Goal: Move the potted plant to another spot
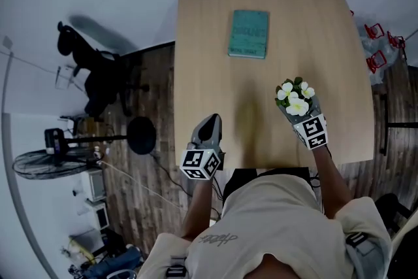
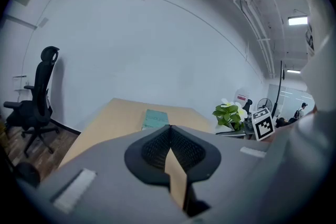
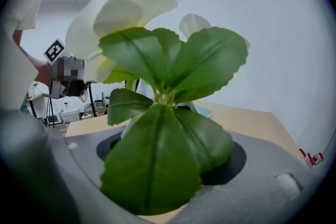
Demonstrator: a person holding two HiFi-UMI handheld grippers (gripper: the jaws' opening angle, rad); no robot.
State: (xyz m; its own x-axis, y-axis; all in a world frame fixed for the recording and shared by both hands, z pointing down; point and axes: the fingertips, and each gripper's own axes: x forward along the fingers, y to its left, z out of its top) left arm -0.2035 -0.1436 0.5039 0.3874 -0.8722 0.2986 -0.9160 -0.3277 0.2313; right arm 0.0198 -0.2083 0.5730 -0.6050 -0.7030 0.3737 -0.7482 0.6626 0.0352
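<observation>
Potted plant (image 1: 295,98) stood upright, clamped in the right gripper's (image 1: 302,114) wide-spread fingers over the table (image 1: 261,82), with the left gripper (image 1: 209,127) pinched shut, empty, well apart.

Head view hangs high over the surface (image 1: 215,62) and stares steeply down, so the book (image 1: 248,34) sits at the far end and the person (image 1: 268,219) fills the frame's bottom, well on the book's near side. Left gripper view rides low, looking nearly level along its own fingers (image 2: 152,150) toward the book, small beyond them, with the plant (image 2: 227,114) off to the book's right. Right gripper view is crammed right up against the plant's leaves, just a teal sliver of book behind. All three share the book and surface.
</observation>
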